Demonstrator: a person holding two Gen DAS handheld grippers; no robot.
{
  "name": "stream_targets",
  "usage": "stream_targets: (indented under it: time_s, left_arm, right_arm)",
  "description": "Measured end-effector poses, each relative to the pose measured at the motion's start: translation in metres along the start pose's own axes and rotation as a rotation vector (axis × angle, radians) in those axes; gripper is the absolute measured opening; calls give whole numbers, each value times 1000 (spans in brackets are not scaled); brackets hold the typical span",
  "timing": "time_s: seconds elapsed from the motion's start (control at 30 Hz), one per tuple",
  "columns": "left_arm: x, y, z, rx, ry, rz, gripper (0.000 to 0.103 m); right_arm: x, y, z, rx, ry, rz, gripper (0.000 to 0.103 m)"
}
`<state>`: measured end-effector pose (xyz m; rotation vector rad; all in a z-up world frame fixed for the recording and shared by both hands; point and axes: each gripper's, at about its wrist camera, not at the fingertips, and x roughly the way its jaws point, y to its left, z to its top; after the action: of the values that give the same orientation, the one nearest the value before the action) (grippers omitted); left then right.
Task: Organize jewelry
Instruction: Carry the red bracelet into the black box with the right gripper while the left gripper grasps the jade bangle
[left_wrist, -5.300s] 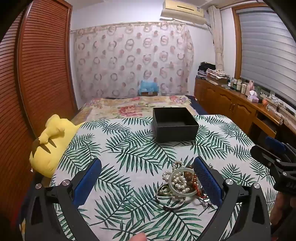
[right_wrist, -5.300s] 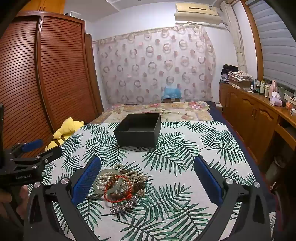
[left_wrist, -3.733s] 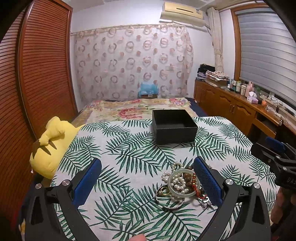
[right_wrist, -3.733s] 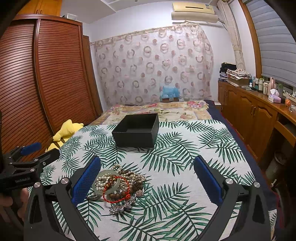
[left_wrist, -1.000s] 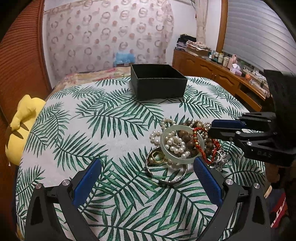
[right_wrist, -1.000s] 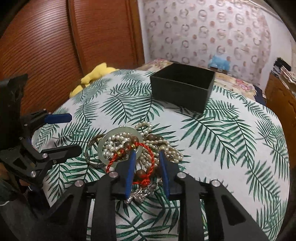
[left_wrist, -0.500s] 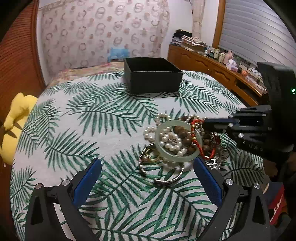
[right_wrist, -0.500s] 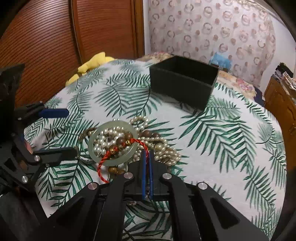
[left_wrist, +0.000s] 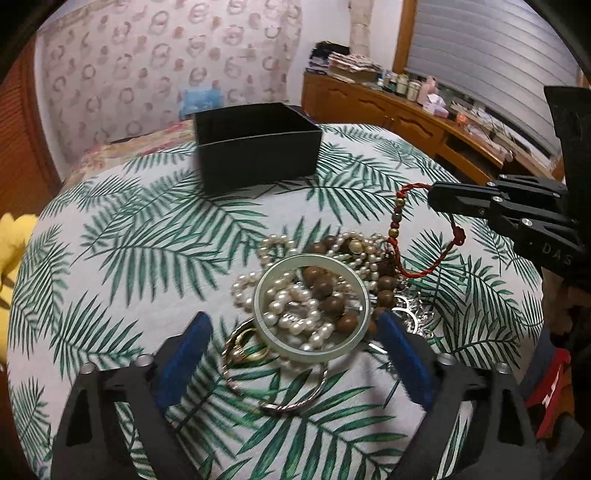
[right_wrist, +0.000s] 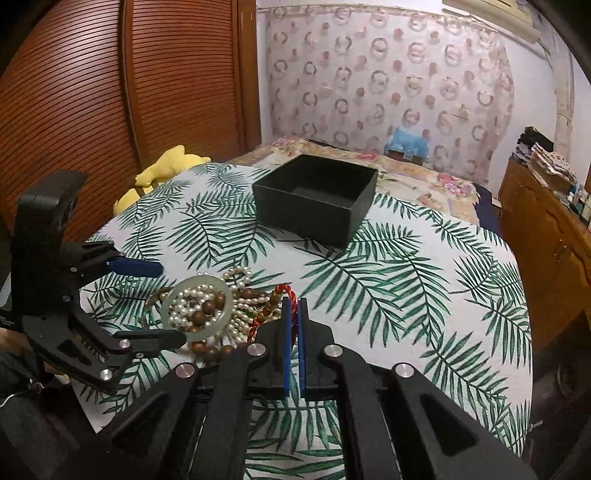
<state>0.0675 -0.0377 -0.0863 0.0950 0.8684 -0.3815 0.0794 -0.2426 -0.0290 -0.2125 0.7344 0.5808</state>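
Right gripper (right_wrist: 294, 306) fingers pinch red cord bracelet (left_wrist: 424, 236), partly hidden; left gripper (left_wrist: 295, 334) fingers wide

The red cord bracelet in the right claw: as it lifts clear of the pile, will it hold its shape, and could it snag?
The red cord bracelet probably behaves floppy: it droops in a loose loop from the shut right claw. It looks light, since a small pinch holds it. Its lower end lies among the bead strands, so it may drag some along.

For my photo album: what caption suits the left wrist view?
Right gripper lifts a red cord bracelet from the jewelry pile, black box waiting behind.
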Motion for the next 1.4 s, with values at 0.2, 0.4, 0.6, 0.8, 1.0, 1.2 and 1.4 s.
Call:
stream_targets:
  time_s: [0.2, 0.4, 0.6, 0.8, 1.0, 1.2, 1.4]
  left_arm:
    - [9, -8, 6, 49, 20, 19, 78]
    - [15, -10, 10, 77, 28, 34, 78]
    - [13, -14, 9, 100, 17, 24, 69]
    - [0, -9, 14, 79, -37, 19, 69]
    - [-13, 2, 29, 56, -95, 26, 69]
    - [-11, 24, 48, 19, -118, 40, 69]
    - [-6, 43, 65, -6, -132, 59, 69]
  right_arm:
    - [1, -3, -3, 10, -2, 2, 4]
    - [1, -6, -5, 17, -1, 4, 4]
    - [0, -5, -6, 9, -2, 4, 4]
    - [0, -7, 3, 13, -24, 5, 4]
    - [7, -12, 32, -3, -63, -5, 4]
    - [28, -27, 75, 22, -92, -23, 4]
    - [56, -40, 110, 37, -100, -42, 4]
